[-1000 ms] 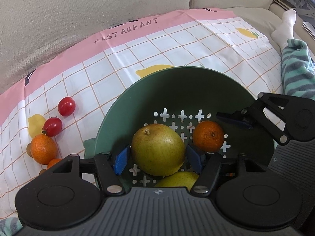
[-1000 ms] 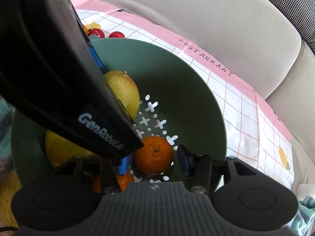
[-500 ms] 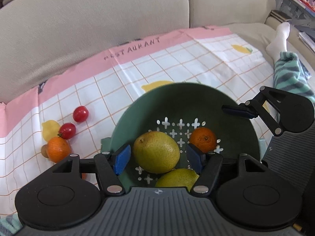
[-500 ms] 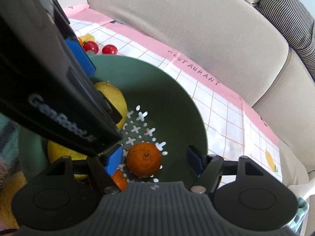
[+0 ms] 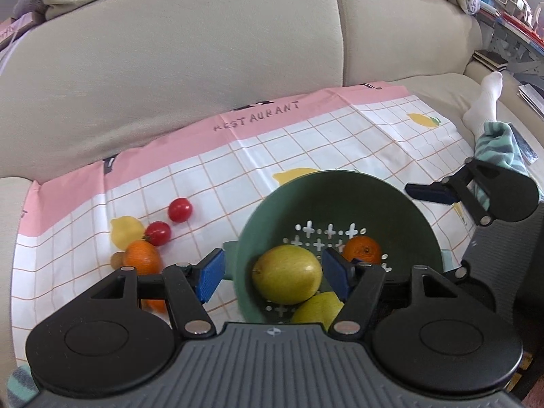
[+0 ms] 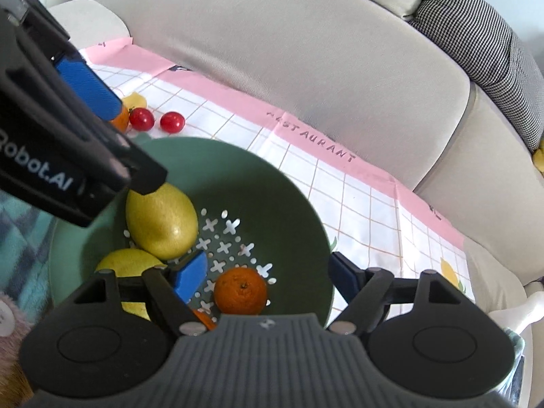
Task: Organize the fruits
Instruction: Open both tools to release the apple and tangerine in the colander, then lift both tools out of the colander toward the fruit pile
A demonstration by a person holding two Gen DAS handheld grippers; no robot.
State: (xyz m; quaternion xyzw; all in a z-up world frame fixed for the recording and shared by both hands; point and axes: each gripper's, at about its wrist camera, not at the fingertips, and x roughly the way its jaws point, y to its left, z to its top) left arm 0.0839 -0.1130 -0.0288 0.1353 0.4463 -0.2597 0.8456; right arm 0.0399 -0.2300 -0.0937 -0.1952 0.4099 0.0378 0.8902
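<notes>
Both claws gape empty above the green bowl (image 5: 340,187), which already holds pears and a mandarin. Loose orange (image 5: 141,260) and tomatoes (image 5: 180,209) lie on the cloth left of the left claw (image 5: 272,273), the nearer one; right claw (image 6: 268,272) sits over the bowl

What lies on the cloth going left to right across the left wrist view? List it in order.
Orange → lower cherry tomato → upper cherry tomato → green colander, holding a pear then a small orange.
</notes>
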